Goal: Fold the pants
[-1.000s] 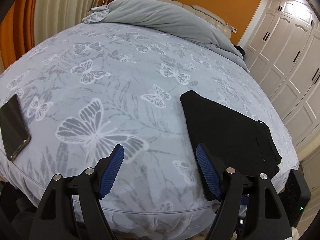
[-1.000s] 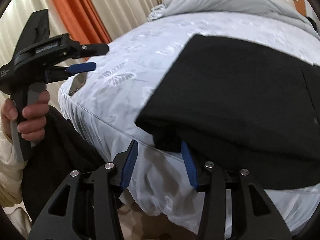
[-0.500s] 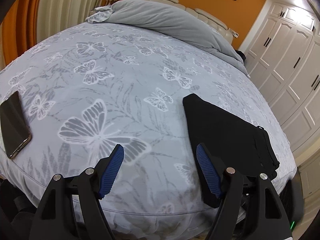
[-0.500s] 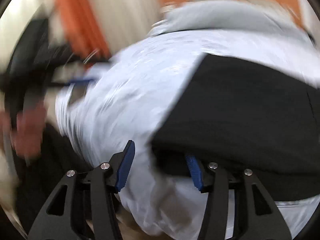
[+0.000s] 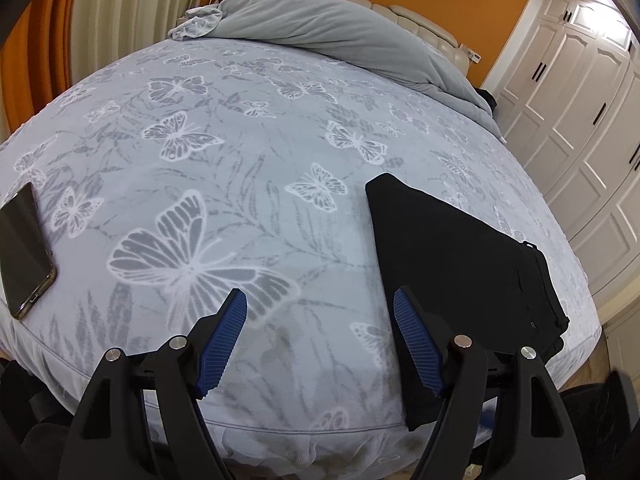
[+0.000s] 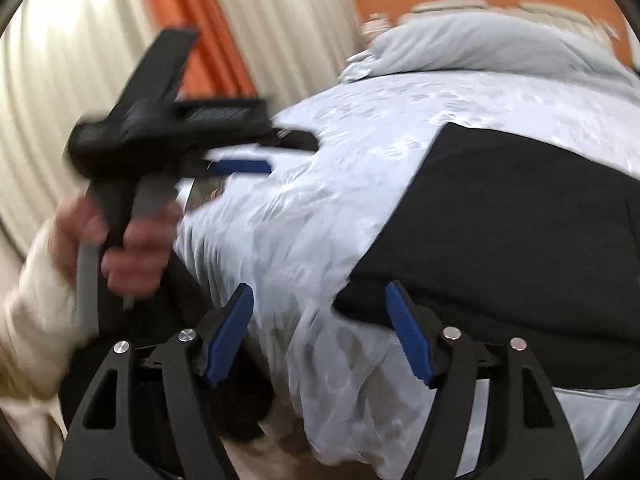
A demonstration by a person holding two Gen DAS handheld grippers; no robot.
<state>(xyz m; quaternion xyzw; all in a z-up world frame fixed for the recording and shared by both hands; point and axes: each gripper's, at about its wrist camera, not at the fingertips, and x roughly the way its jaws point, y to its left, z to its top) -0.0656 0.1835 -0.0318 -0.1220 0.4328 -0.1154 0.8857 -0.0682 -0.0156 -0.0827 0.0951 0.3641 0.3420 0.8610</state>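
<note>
Folded black pants (image 5: 460,256) lie flat near the right front corner of the bed, also filling the right side of the right wrist view as black pants (image 6: 520,232). My left gripper (image 5: 320,308) hovers open over the butterfly sheet, left of the pants, with nothing between its blue pads. My right gripper (image 6: 320,300) is at the bed's front edge; its jaws are opening, and only the sheet and the pants' near corner lie between them, untouched. The left gripper (image 6: 244,160) also appears in the right wrist view, held by a hand (image 6: 132,248).
The bed (image 5: 240,152) has a pale butterfly sheet, with a grey duvet (image 5: 340,36) heaped at the headboard. A dark phone (image 5: 24,248) lies at the left edge. White wardrobe doors (image 5: 580,120) stand to the right, curtains (image 6: 80,80) to the left.
The right gripper's jaws have spread wider and it has drawn back from the pants' near corner, tilting up. The left gripper has hardly moved.
</note>
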